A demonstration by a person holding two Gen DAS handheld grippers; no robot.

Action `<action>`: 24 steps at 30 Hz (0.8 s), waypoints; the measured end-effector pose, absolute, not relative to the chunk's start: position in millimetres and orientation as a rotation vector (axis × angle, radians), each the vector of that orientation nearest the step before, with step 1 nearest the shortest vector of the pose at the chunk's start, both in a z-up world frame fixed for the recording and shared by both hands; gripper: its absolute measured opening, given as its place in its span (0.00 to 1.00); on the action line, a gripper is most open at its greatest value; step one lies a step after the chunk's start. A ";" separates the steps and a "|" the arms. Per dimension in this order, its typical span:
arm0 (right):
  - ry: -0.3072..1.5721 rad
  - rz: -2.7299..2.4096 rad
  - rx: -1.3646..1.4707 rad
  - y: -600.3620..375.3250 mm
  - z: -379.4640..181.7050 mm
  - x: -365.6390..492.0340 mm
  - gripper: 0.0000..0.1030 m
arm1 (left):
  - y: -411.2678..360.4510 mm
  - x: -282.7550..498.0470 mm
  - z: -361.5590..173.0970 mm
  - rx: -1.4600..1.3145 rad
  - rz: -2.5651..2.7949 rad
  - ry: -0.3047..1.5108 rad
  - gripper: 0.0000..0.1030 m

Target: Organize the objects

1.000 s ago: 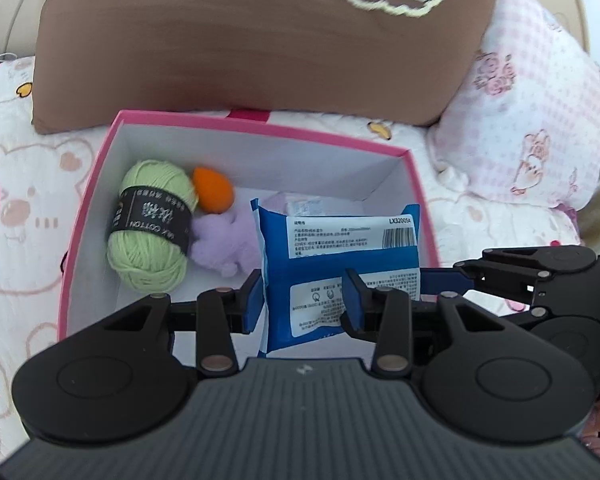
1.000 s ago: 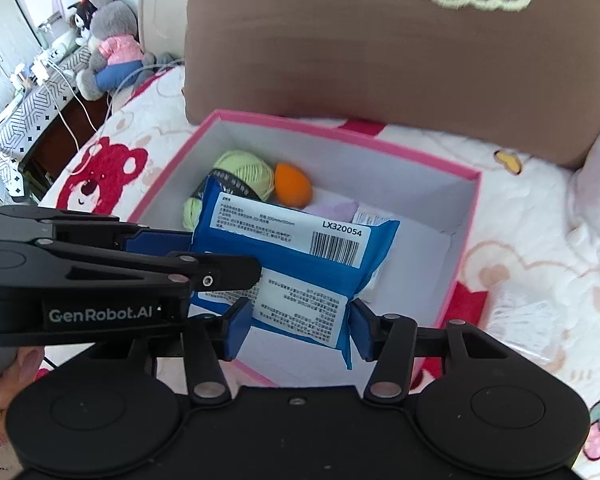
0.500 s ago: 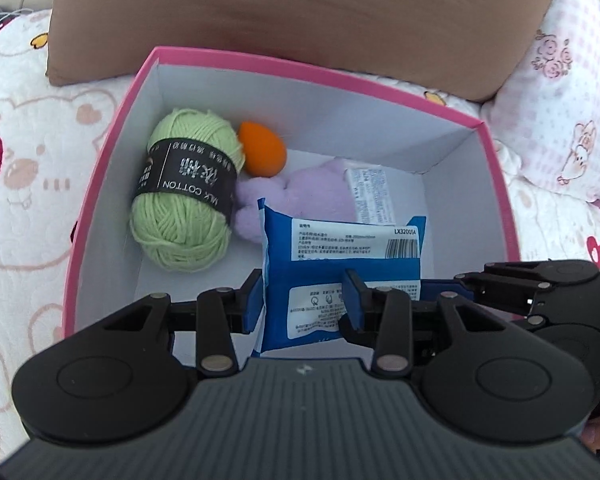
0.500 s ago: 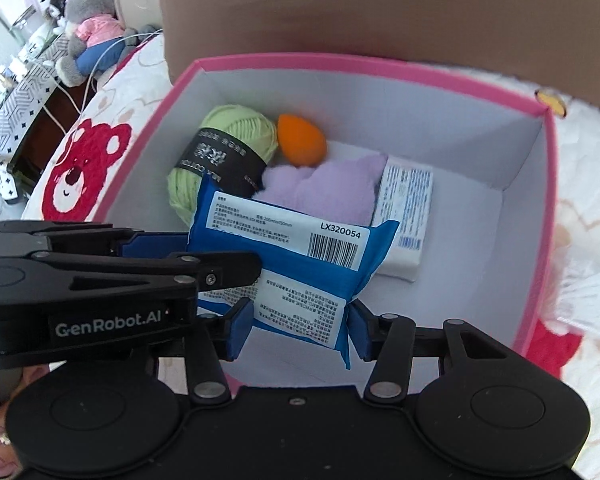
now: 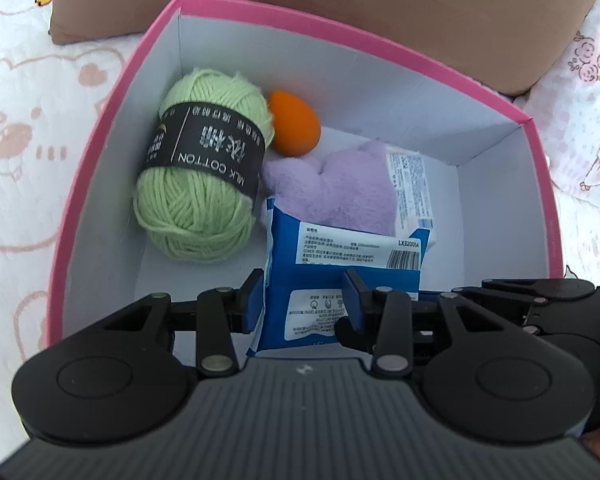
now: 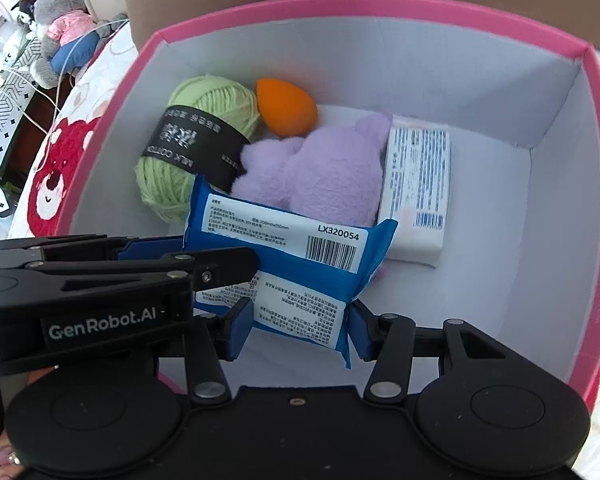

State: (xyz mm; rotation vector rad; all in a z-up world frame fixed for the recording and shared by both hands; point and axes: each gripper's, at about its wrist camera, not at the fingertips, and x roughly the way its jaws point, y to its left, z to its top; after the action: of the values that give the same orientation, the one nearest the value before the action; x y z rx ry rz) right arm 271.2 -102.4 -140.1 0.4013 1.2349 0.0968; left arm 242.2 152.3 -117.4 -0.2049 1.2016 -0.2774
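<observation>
Now, since a second ago: both grippers have come lower, and the pink box (image 5: 100,128) fills far more of each view; its white floor lies close beneath the blue packet (image 5: 342,276).
Packet: a blue wipes packet with white printed labels and a barcode, carried upright over the near half of the box, lower than in the earlier frame.
Left gripper (image 5: 304,300): its blue pads press on the packet's lower left part, jaws narrow and clamped, the same grip as before.
Right gripper (image 6: 300,326): pads close on the packet's bottom edge, one on each side; the grip is unchanged.
Relation to jaws: the packet stands up out of both pairs of pads, with its barcode end farthest from them.
Box contents: green yarn ball (image 5: 204,176) with a black band at the left, orange egg-shaped sponge (image 5: 294,128) behind it, purple plush (image 6: 320,176) in the middle, white pack (image 6: 418,184) to its right.
Around the box: brown pillow (image 5: 340,4) behind it, bear-print bedding (image 5: 28,152) beneath.
</observation>
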 end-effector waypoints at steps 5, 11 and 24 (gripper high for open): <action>1.249 0.097 0.396 -99.8 -146.2 271.4 0.54 | 148.6 242.4 -120.1 -0.172 -0.276 1.199 0.38; 1.260 0.090 0.397 -98.8 -151.3 273.5 0.54 | 153.5 245.7 -127.1 -0.196 -0.273 1.228 0.39; 1.206 0.094 0.305 -92.3 -139.1 264.4 0.58 | 151.2 240.1 -122.4 -0.138 -0.254 1.218 0.38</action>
State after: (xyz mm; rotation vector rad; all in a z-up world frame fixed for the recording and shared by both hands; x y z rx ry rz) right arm 264.4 -92.3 -139.1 0.3047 1.2065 0.0942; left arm 240.1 151.2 -122.3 -0.1379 1.2179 -0.2541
